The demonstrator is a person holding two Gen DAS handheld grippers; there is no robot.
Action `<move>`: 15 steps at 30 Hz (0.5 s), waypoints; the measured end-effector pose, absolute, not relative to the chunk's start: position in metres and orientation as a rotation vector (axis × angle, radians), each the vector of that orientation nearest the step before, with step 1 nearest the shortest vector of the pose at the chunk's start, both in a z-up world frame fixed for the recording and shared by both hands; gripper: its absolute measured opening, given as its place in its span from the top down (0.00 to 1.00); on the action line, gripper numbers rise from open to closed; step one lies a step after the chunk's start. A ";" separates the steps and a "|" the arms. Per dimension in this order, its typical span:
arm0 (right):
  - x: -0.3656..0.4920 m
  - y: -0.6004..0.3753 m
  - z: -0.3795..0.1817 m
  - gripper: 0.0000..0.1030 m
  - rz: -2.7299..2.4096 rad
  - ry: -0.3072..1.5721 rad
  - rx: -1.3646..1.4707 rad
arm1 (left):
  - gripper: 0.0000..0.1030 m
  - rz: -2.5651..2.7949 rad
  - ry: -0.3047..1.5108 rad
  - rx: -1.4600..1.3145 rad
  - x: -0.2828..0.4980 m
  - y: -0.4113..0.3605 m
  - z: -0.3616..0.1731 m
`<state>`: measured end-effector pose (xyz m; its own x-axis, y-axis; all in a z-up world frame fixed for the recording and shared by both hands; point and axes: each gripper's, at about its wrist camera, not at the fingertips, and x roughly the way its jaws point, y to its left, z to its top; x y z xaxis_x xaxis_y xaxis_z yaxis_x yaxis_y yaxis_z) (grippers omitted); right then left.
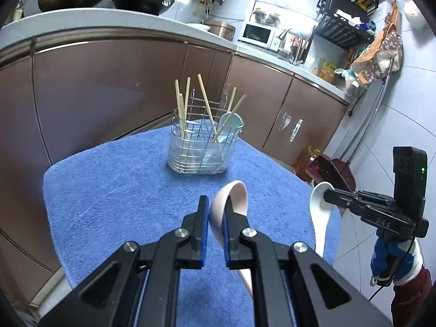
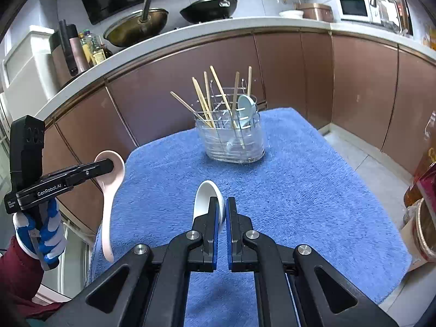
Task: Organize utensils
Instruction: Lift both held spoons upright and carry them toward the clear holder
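Observation:
My left gripper [image 1: 216, 204] is shut on the bowl rim of a pink spoon [image 1: 239, 194], held above the blue towel [image 1: 122, 190]. In the right wrist view the same pink spoon [image 2: 109, 188] hangs handle down from the left gripper [image 2: 109, 163]. My right gripper [image 2: 223, 204] is shut on the bowl rim of a white spoon [image 2: 205, 194]. From the left wrist view the white spoon [image 1: 321, 212] hangs handle down in that gripper [image 1: 327, 193]. A clear wire-framed utensil holder [image 1: 203, 147] [image 2: 231, 139] stands at the towel's far end. It holds several chopsticks [image 1: 181, 109] and a pale blue spoon [image 2: 245, 107].
Brown cabinets [image 1: 109, 87] under a white counter [image 1: 109, 19] curve behind the towel-covered table. Woks [image 2: 136, 27], a microwave [image 1: 257, 34] and a dish rack [image 1: 343, 24] stand on the counter. An oil bottle [image 1: 308, 160] and dustpan [image 1: 338, 171] sit on the floor at right.

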<state>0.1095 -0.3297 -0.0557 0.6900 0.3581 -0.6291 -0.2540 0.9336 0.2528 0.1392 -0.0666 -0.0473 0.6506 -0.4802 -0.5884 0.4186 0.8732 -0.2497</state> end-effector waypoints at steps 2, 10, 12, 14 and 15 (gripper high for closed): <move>0.102 -0.327 -0.051 0.95 0.339 0.720 0.147 | 0.92 -0.511 0.681 -0.097 0.131 -0.063 -0.042; 0.068 -0.323 -0.018 0.95 0.325 0.646 0.133 | 0.92 -0.513 0.624 -0.105 0.104 -0.055 -0.018; 0.061 -0.320 -0.011 0.95 0.321 0.629 0.124 | 0.92 -0.511 0.606 -0.104 0.096 -0.053 -0.011; 0.055 -0.317 -0.004 0.95 0.321 0.611 0.117 | 0.92 -0.505 0.583 -0.097 0.090 -0.052 -0.004; 0.052 -0.316 0.000 0.95 0.318 0.601 0.111 | 0.92 -0.499 0.572 -0.091 0.087 -0.052 -0.001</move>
